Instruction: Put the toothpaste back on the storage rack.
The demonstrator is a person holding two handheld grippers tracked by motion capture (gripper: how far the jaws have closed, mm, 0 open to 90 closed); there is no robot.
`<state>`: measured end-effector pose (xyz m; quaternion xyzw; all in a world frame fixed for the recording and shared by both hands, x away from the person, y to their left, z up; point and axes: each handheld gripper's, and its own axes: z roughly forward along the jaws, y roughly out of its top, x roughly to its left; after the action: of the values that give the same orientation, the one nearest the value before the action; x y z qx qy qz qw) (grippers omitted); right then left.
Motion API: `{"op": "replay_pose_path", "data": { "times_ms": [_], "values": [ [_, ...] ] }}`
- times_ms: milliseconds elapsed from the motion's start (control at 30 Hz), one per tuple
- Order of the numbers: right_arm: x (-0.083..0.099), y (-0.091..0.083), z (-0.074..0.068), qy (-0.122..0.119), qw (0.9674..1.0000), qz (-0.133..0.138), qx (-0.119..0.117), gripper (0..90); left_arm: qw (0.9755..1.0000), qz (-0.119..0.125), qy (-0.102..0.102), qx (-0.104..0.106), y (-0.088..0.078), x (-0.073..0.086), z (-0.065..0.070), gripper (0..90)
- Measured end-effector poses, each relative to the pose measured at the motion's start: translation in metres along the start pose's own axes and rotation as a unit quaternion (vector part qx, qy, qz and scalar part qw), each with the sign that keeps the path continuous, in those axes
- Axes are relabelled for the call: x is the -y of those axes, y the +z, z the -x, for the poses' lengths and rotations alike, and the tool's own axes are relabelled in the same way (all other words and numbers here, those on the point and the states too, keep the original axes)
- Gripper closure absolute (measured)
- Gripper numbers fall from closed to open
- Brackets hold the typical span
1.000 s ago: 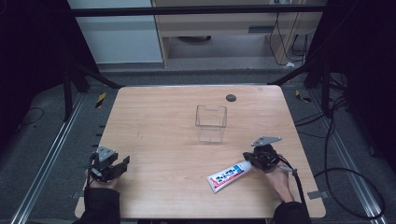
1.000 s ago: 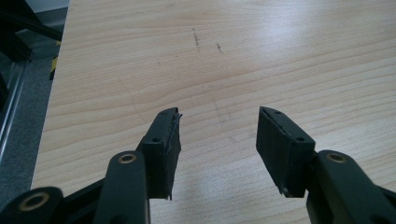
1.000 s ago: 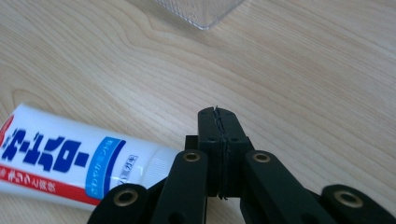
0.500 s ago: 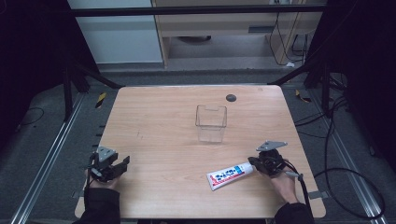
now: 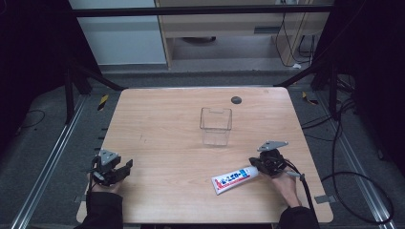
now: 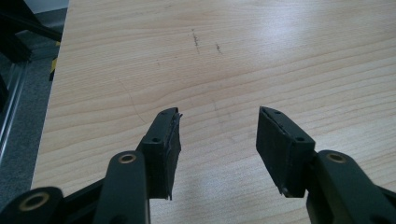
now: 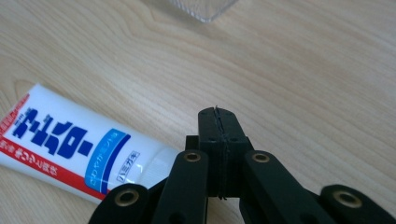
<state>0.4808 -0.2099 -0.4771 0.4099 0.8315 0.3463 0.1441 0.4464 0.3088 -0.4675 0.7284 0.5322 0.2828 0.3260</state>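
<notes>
Table (image 5: pixel 167 129): light wood, fills mid frame. Clear box (image 5: pixel 216 125) stands upright just above centre. Left tongs (image 5: pixel 114 171) at lower left, jaws spread wide w/ nothing between, only bare wood under them. Right tongs (image 5: pixel 261 164) at lower right, jaws clenched together on nothing, tips just beside the tube's cap end; can't tell if touching. Toothpaste tube (image 5: pixel 235 178) lies flat, lower right of centre: white, red stripe, blue Japanese lettering, unreadable to me.

The black right hand-held gripper (image 7: pixel 218 112) has its jaws pressed together over the pale wooden tabletop (image 7: pixel 303 70), just beside a white, blue-lettered plastic toothpaste tube (image 7: pixel 70 140).
</notes>
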Motion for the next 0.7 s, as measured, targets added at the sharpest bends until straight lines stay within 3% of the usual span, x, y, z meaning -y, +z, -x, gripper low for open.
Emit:
{"op": "replay_pose_path", "data": {
  "times_ms": [200,700],
  "values": [
    [0.002,-0.003,-0.001,0.001,1.0,-0.004,-0.008,90.0,1.0,0.0,-0.001,0.0,0.0,0.0,0.0,48.8],
    [0.015,-0.015,-0.017,-0.024,0.9994,-0.025,-0.011,90.0,1.0,-0.001,0.0,0.001,0.0,0.0,0.0,48.7]
  ]
}}
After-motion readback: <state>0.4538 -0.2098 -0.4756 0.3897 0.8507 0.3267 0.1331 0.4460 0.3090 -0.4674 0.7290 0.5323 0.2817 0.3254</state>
